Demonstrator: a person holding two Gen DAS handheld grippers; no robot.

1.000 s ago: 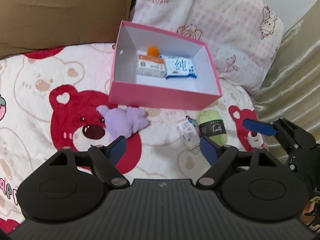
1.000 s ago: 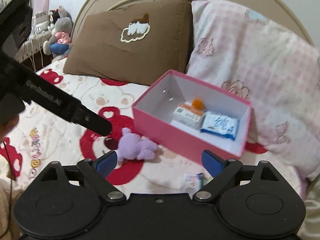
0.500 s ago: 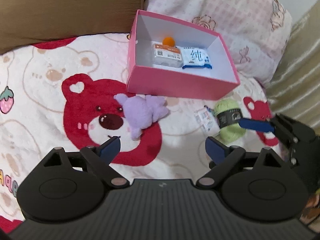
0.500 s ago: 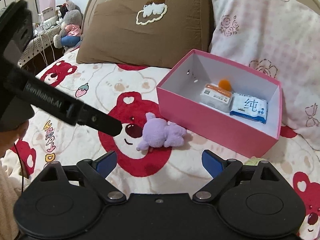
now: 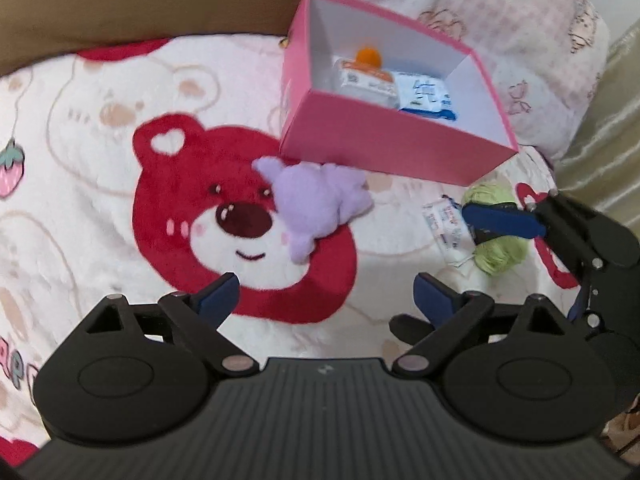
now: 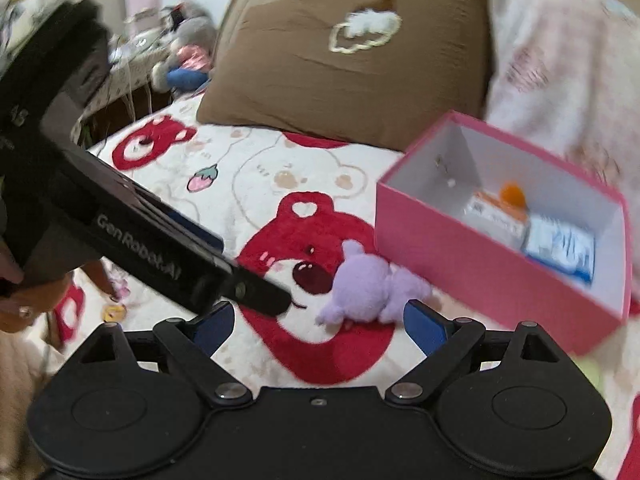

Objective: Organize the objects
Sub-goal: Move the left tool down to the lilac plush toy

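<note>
Plush lies on the bed just before the box, now nearer and more central for both cameras than a second ago: both grippers have closed in. Left gripper and right gripper are wide, empty. Likely next pick. Box holds two packets and an orange ball; yarn and a sachet lie outside.

Bare blanket at frame left & center gives open passage; plush sits mid-frame, box walls off upper right, yarn & packet crowd right edge.
</note>
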